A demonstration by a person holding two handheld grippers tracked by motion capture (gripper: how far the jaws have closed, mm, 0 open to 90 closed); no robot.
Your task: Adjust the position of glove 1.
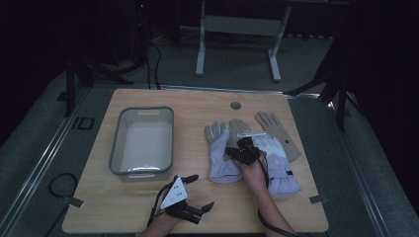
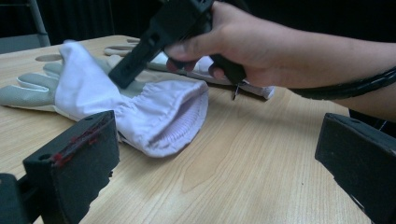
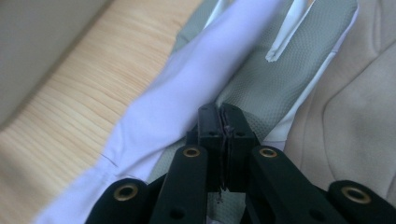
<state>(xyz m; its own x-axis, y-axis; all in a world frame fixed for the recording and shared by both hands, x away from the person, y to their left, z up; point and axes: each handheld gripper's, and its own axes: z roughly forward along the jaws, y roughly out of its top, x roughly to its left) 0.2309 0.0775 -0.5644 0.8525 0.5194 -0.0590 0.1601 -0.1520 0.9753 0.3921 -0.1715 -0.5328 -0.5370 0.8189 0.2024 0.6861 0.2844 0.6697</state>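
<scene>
While clamped on the white glove (image 1: 223, 160), right gripper (image 1: 236, 152) not yet lifting; left gripper (image 1: 201, 191) spread wide, idle; bin (image 1: 118, 148) unfilled, transfer pending.

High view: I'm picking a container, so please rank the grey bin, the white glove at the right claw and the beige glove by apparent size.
1. Grey bin, largest.
2. White glove.
3. Beige glove, partly covered, so its rank is unsure.
</scene>
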